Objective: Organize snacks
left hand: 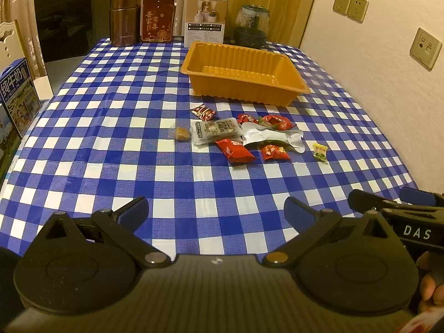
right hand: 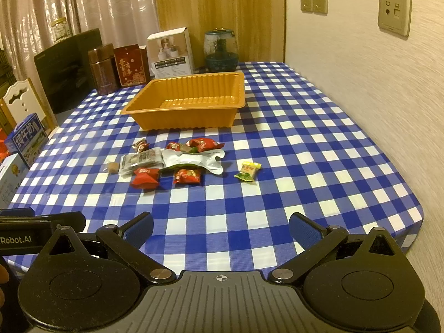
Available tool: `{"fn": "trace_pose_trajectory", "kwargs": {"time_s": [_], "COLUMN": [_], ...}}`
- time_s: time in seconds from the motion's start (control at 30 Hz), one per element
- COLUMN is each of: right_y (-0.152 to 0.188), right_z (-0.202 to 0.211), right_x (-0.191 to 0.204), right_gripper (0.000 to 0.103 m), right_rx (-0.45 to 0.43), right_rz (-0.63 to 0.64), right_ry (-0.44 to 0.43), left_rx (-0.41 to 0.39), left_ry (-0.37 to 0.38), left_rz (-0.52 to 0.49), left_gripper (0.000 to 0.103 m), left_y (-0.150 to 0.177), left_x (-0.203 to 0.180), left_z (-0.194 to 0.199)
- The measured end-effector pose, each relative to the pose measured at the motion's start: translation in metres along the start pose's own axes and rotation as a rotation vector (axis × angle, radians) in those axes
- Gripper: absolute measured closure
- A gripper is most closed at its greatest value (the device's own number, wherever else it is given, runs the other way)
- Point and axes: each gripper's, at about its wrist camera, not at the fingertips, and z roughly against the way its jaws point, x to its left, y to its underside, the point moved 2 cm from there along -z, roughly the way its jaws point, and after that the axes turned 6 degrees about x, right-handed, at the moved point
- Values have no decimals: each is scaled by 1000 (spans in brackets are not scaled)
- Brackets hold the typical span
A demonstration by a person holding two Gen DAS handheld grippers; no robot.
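Note:
An empty orange plastic tray stands on the blue checked table. In front of it lies a cluster of snacks: a grey bar packet, a silver pouch, several small red packets, a brown cake in clear wrap and a yellow candy off to the right. My left gripper is open and empty at the near table edge. My right gripper is open and empty beside it, also seen from the left wrist view.
At the table's far end stand a brown tin, a red box, a white carton and a glass jar. A black appliance and milk cartons sit at the left. A wall runs along the right.

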Motion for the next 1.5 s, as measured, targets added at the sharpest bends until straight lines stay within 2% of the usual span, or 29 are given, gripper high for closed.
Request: {"fn": "trace_pose_trajectory", "kwargs": {"time_s": [0.7, 0.97, 1.23, 1.4, 1.43, 1.5], "right_y": [0, -10, -24, -28, -29, -31], "right_z": [-8, -31, -65, -84, -88, -94], "right_x": [-10, -31, -46, -49, -49, -50], "right_gripper": [0, 0, 1, 1, 2, 16], "right_rx": [-3, -23, -21, -14, -12, -9], "right_rz": [-42, -75, -72, -72, -72, -71], "right_ry": [-2, -2, 13, 15, 15, 15], "left_rx": [8, 11, -52, -56, -62, -67], "left_ry": [23, 38, 17, 28, 32, 40], "left_rz": [17, 17, -32, -69, -82, -96], "left_gripper": [0, 0, 0, 0, 2, 13], "left_y": [-3, -20, -32, -42, -45, -48], "left_x": [1, 8, 3, -6, -9, -15], "left_z": [-7, -39, -76, -98, -102, -107]}}
